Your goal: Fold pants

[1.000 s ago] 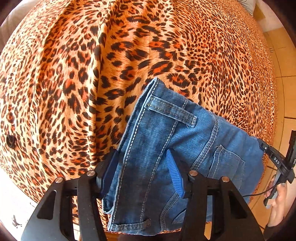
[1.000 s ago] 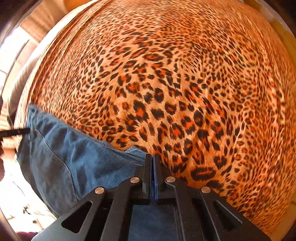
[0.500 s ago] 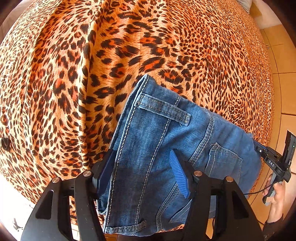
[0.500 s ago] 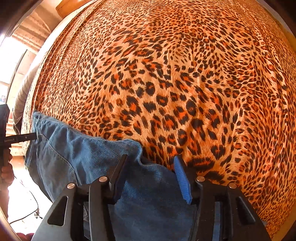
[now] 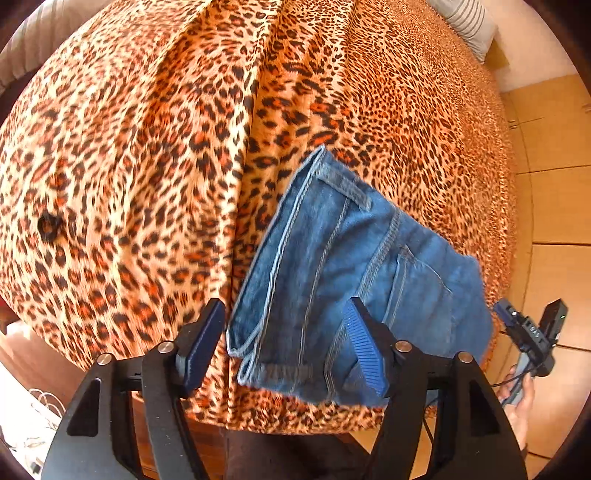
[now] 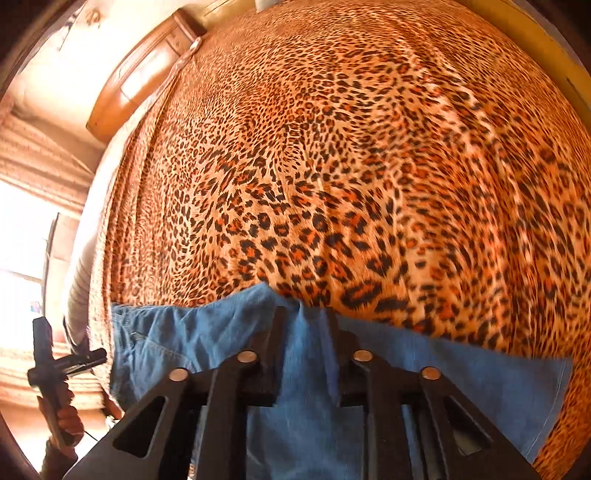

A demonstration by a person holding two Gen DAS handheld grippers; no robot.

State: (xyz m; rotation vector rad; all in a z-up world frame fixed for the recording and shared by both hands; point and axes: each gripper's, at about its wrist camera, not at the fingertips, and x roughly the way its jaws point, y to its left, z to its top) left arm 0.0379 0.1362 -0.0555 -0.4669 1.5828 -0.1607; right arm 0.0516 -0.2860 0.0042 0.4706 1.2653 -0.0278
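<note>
The blue denim pants (image 5: 351,273) lie folded in a compact stack near the front edge of the leopard-print bedspread (image 5: 147,147), waistband and belt loop toward the far side, back pocket to the right. My left gripper (image 5: 284,343) is open and empty, just above the near end of the stack. In the right wrist view the pants (image 6: 461,373) lie under my right gripper (image 6: 303,325), whose jaws stand apart with denim between them; the image is blurred there.
The bedspread (image 6: 351,147) covers the whole bed. A striped pillow (image 5: 465,18) lies at the far right. A wooden headboard (image 6: 140,74) stands at the far left. The tiled floor (image 5: 554,184) is to the right of the bed.
The right gripper opened from shut on the denim, then narrowed somewhat. Both grippers pulled back and up from the pants. The stack lies where it was.
</note>
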